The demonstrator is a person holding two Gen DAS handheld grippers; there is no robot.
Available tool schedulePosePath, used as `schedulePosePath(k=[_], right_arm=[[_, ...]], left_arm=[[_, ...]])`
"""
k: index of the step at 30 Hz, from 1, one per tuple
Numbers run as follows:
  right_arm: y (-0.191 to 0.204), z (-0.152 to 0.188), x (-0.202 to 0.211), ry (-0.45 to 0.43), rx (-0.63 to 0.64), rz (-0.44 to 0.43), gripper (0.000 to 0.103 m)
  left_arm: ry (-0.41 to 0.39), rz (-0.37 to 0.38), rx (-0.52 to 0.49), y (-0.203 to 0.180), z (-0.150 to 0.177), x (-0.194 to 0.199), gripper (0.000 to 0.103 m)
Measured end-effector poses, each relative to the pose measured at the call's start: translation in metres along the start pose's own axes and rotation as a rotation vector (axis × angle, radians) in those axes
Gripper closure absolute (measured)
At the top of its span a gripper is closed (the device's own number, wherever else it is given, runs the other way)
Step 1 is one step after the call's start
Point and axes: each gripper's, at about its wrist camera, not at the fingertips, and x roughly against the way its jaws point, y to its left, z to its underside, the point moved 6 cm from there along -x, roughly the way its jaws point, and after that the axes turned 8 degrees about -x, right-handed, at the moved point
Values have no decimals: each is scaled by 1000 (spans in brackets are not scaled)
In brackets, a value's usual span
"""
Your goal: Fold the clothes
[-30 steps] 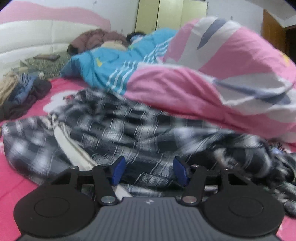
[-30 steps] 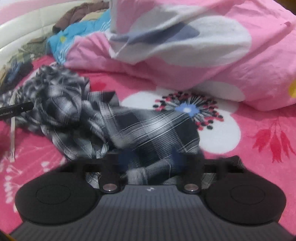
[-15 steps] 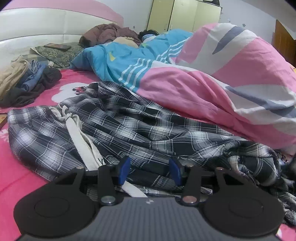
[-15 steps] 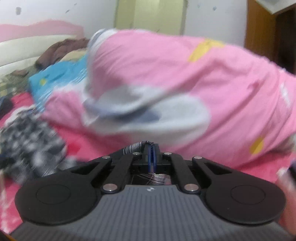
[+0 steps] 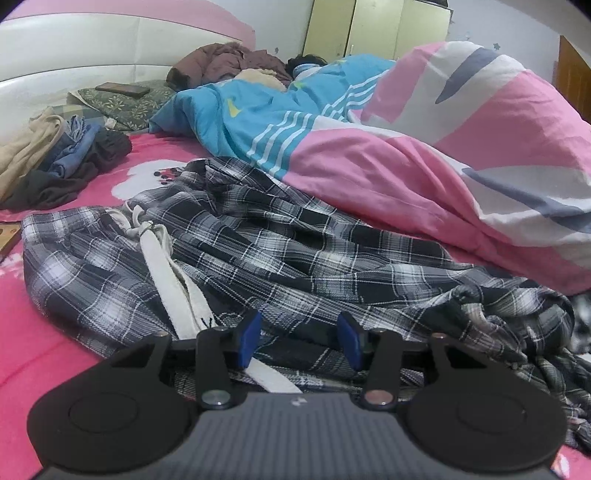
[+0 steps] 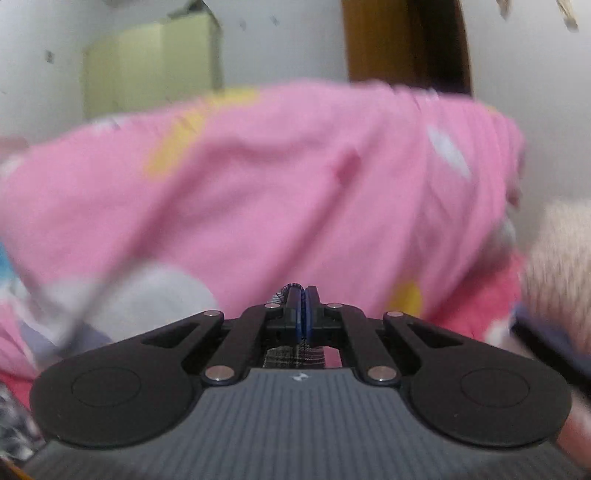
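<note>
A black-and-white plaid garment (image 5: pixel 280 254) lies crumpled across the pink bedsheet, with a white drawstring band (image 5: pixel 173 291) running over its near part. My left gripper (image 5: pixel 297 338) hovers just over the garment's near edge, jaws open, nothing pinched between the blue pads. In the right wrist view my right gripper (image 6: pixel 304 308) is shut on a fold of the same plaid cloth (image 6: pixel 295 356), which pokes out above and below the pads. That view is blurred and faces the pink duvet (image 6: pixel 277 184).
A big pink, white and blue duvet (image 5: pixel 424 147) is heaped along the right and far side of the bed. A pile of beige, blue and dark clothes (image 5: pixel 55 162) lies at the left. Pillows (image 5: pixel 122 101) and a white headboard (image 5: pixel 110 48) stand behind. A wardrobe (image 5: pixel 376 29) is at the back.
My right gripper has shut on the plaid cloth and swung up and to the right, now facing the duvet and wall. The left gripper's jaws narrowed a little; the garment's right end is drawn out.
</note>
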Motion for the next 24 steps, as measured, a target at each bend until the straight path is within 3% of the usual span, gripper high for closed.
schedulePosePath(k=[5, 7, 8, 10, 12, 14, 17, 20, 24], right_arm=[[-52, 41, -32, 100, -72, 160, 101], [-56, 48, -29, 130, -53, 164, 98], [-57, 50, -26, 144, -43, 161, 95], [-59, 56, -20, 174, -22, 154, 75], [-53, 53, 6, 148, -13, 93, 38], [-49, 50, 38, 125, -17, 22, 33], [-42, 58, 87, 173, -74, -123, 22], [-29, 92, 124, 317, -133, -281, 18], [-9, 151, 156, 445, -157, -383, 16]], left_arm=[[0, -3, 9, 1, 0, 0, 55], [-1, -3, 17, 2, 0, 0, 55], [-3, -1, 23, 3, 0, 0, 55], [-11, 4, 33, 5, -1, 1, 55], [-21, 13, 41, 5, -2, 3, 55], [-34, 25, 45, 6, -3, 6, 55], [-61, 49, 47, 7, -6, 13, 55], [-52, 114, 78, 10, -4, 27, 55], [27, 243, 179, 19, 5, 52, 55]])
